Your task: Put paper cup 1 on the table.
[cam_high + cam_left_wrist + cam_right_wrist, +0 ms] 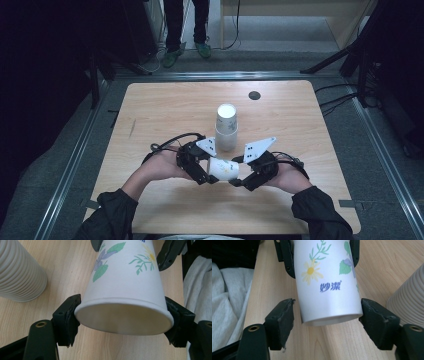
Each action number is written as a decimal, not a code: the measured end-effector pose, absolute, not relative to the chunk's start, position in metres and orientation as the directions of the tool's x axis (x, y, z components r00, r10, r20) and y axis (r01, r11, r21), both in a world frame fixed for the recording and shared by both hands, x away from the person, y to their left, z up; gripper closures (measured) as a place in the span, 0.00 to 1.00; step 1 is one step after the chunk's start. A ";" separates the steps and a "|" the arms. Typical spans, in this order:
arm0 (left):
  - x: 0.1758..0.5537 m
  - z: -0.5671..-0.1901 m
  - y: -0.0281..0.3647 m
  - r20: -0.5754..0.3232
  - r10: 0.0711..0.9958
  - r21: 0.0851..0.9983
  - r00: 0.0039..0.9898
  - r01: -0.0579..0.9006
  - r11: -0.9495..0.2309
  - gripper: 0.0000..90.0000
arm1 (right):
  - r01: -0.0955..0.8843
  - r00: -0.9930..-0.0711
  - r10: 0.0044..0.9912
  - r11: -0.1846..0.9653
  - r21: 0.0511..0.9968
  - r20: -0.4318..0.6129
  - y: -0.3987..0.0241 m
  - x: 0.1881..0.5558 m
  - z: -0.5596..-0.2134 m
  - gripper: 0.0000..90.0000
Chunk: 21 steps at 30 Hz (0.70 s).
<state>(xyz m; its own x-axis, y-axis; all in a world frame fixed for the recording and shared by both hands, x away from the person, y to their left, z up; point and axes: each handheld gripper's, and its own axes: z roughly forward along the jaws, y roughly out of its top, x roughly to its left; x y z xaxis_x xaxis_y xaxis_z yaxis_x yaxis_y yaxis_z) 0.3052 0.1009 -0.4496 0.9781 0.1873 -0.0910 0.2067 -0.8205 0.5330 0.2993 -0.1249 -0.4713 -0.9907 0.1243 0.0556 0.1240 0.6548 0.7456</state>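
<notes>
On the worktop (165, 105), at 6 o'clock of the ribbed cup stack (226, 127), the flowered paper cup (223, 168) hangs sideways, its rim pinched by the left gripper (202, 171) while the right gripper (241, 177) jaws look slightly spread around its base, so a harder squeeze could crush it, or a tug knock the stack.

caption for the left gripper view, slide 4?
Left gripper shut on the floral cup's rim end, ribbed cup stack beside.
</notes>
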 end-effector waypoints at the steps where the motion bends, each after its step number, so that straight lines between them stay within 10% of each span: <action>1: 0.305 -0.450 0.100 -0.086 0.184 0.526 0.979 0.201 -0.826 0.28 | 0.124 -0.991 0.123 0.658 0.743 0.057 -0.124 0.299 -0.472 0.32; 16: 0.301 -0.454 0.093 -0.070 0.149 0.489 0.986 0.164 -0.857 0.29 | 0.097 -0.995 0.082 0.706 0.701 0.055 -0.112 0.298 -0.480 0.39; 21: 0.301 -0.453 0.096 -0.054 0.148 0.526 0.988 0.154 -0.836 0.14 | 0.090 -0.996 0.078 0.703 0.705 0.049 -0.112 0.297 -0.478 0.39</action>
